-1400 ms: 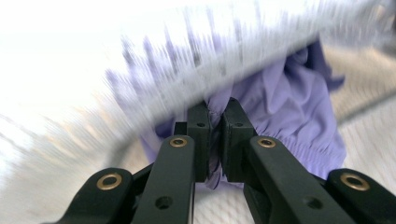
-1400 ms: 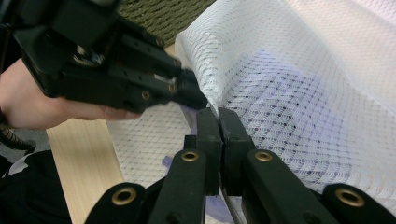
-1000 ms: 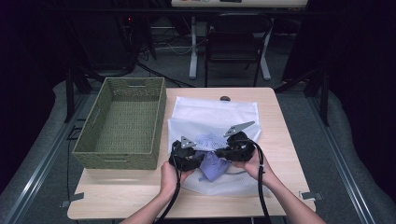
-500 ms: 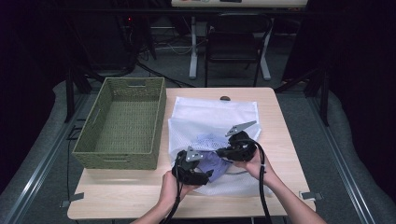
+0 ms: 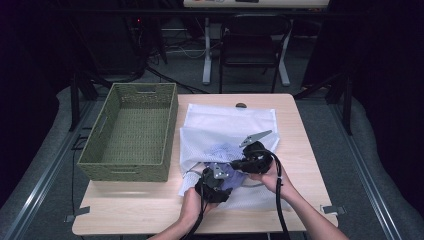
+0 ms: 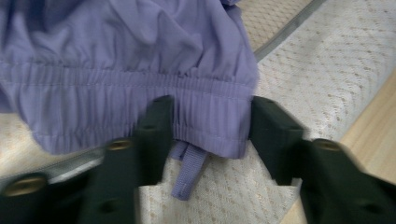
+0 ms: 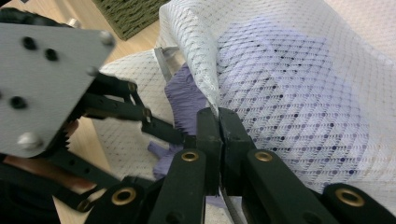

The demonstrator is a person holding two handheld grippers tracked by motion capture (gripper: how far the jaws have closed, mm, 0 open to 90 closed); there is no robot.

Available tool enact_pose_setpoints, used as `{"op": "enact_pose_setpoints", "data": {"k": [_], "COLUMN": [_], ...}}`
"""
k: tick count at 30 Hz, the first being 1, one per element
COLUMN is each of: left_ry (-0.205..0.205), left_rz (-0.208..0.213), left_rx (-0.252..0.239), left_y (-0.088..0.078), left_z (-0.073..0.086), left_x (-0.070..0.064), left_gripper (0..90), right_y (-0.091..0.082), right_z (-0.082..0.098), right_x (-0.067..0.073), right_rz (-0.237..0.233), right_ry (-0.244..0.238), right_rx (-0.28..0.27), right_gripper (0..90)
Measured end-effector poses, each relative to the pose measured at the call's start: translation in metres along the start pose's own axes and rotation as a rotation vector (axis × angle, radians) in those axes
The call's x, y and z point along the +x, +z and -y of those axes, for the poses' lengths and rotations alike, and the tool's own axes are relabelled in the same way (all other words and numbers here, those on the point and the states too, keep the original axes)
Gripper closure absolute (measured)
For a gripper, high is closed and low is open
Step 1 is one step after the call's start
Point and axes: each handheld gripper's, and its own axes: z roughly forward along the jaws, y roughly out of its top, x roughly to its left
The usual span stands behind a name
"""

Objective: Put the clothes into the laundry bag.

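Lilac garment (image 6: 140, 70), mesh bag (image 7: 289, 93), no readable writing

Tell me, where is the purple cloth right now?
The purple cloth lies half inside the white mesh bag on the table's near right part, right of the green basket, with its waistband between the left gripper jaws.
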Motion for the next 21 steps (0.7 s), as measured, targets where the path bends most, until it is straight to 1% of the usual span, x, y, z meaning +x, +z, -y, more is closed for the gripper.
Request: {"op": "enact_pose_setpoints", "data": {"k": [1,3,4,6,7,11,12,17,20,21], "left_ry": [0.013,0.018,0.021,0.011,0.002,-0.002,-0.008,-0.021,-0.045,-0.045], "left_rz": [-0.003,0.000,0.000,0.001,0.009,0.014,0.017,0.016,0.017,0.009], "left_rx": [0.005,0.000,0.000,-0.012,-0.015,-0.026,-0.031,-0.053,-0.066,-0.075], "left_y": [0.001,0.002,0.002,0.003,0.004,0.002,0.002,-0.001,-0.003,-0.004], "left_z": [0.000,0.001,0.000,0.001,0.001,0.000,-0.001,-0.003,-0.004,-0.004], "left_x": [0.000,0.000,0.001,0.003,0.004,0.007,0.008,0.014,0.018,0.019], "left_gripper": [64.5,72.4,76.2,81.4,82.6,83.3,83.4,83.7,83.8,83.8], "right_y": [0.000,-0.001,-0.001,-0.002,-0.003,-0.002,-0.002,-0.002,-0.003,-0.004], "right_z": [0.000,-0.001,-0.001,-0.002,-0.002,-0.002,-0.002,-0.002,-0.002,-0.002], "right_x": [0.000,0.001,0.001,0.003,0.003,0.003,0.003,0.003,0.003,0.003], "right_rz": [-0.003,-0.005,-0.005,-0.007,-0.008,-0.011,-0.009,-0.009,-0.011,-0.011], "right_ry": [-0.006,-0.003,-0.010,-0.006,-0.009,-0.008,-0.007,-0.008,-0.011,-0.011], "right_rx": [0.004,-0.006,-0.007,-0.008,-0.012,-0.017,-0.018,-0.013,-0.014,-0.014], "right_gripper": [88.9,88.9,88.9,88.9,88.9,88.9,88.9,88.9,88.9,88.9]}}
